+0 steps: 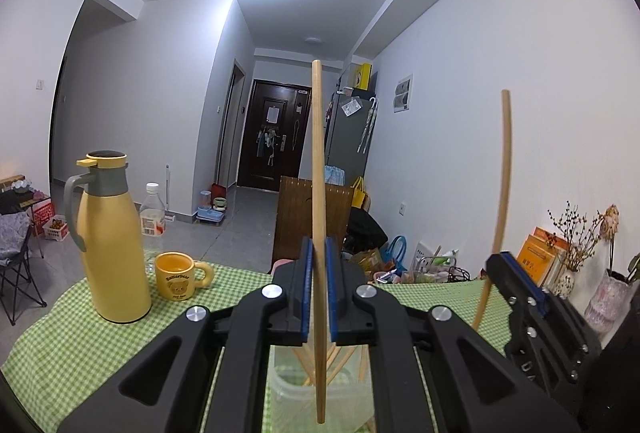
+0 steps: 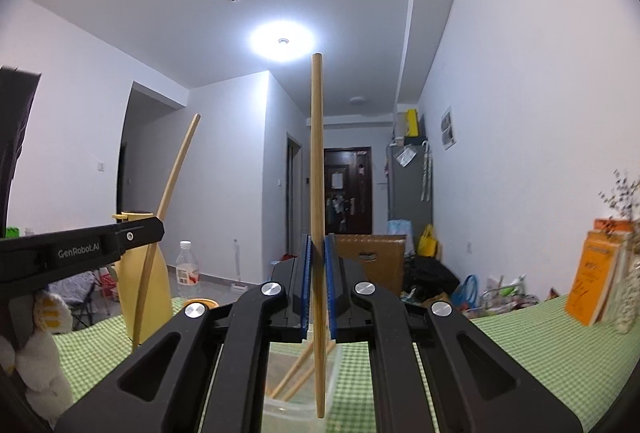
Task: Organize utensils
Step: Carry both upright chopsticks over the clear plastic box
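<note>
Clamped tight on one wooden chopstick (image 1: 319, 193), left tool (image 1: 319, 293) up close, blue pads pressed against the stick, which stands upright with its lower end hanging over a clear plastic container (image 1: 288, 389). Seen off to the right in the same view: right tool (image 1: 505, 275), likewise squeezed on a second chopstick (image 1: 502, 201), held upright and slightly tilted. Two sticks lifted, one per tool, well apart from each other. Down in the container, several more chopsticks (image 1: 340, 361) leaning at angles, exact count hard to tell behind the black arms. From the right wrist view, same story: stick pinched between blue pads above the container, three or so loose sticks inside. Spread underneath, a green checked cloth (image 1: 80, 345) on the bench. On the left of it, one yellow thermos jug (image 1: 108, 241), one yellow bear mug (image 1: 178, 275) just beside it, one clear plastic bottle (image 1: 153, 221) behind. Along the right wall, orange books (image 1: 538, 261) and two vases with dried flowers (image 1: 572, 233). Further back, a brown chair (image 1: 304, 217), a dark door (image 1: 272, 137), a grey fridge (image 1: 350, 129).
</note>
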Available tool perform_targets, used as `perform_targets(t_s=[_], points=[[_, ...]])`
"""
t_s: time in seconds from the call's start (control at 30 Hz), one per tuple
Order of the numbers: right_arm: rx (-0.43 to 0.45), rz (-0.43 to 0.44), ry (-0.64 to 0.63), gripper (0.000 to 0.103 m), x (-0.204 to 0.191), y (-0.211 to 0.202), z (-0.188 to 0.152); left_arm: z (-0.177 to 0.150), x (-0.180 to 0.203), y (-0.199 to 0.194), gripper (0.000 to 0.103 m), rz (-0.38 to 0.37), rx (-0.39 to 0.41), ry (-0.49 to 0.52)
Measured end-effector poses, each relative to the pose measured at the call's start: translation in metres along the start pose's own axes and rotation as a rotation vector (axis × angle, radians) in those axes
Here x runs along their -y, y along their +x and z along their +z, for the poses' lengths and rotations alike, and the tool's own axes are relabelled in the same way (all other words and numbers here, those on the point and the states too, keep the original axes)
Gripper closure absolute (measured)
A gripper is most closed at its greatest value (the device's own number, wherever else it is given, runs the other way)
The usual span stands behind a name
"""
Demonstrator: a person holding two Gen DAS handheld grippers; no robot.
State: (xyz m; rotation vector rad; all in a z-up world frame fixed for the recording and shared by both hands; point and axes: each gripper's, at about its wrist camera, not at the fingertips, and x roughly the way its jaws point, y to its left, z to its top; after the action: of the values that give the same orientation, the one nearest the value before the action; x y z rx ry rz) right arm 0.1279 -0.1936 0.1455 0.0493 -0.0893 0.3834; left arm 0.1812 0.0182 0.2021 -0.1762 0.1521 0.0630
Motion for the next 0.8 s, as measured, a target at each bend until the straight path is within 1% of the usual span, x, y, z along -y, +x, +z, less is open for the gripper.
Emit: perform_targets(t_s=[0.2,0.4,0.6,0.67,0.8], points=[[-0.032,0.015,0.037,0.096,0.009,0.032,-0.005,0.005,-0.002,0.026,0.099,0.009,-0.001,-0.01],[-0.077,0.027,0.091,0.096,0.019,0.065,-0.014,0.001,-0.004,0.053,0.099,0.01,-0.02,-0.052],[-0.121,0.034,0.101,0.096,0.022,0.088,-0.026,-0.015,-0.007,0.085,0.099,0.049,-0.041,-0.032],[-0.133,0.036,0.104,0.096,0.02,0.091,-0.032,-0.023,-0.009,0.096,0.099,0.058,-0.064,-0.039],[-0.154,0.037,0.087,0.096,0.016,0.093,-0.045,-0.038,-0.013,0.11,0.099,0.056,-0.076,-0.023]])
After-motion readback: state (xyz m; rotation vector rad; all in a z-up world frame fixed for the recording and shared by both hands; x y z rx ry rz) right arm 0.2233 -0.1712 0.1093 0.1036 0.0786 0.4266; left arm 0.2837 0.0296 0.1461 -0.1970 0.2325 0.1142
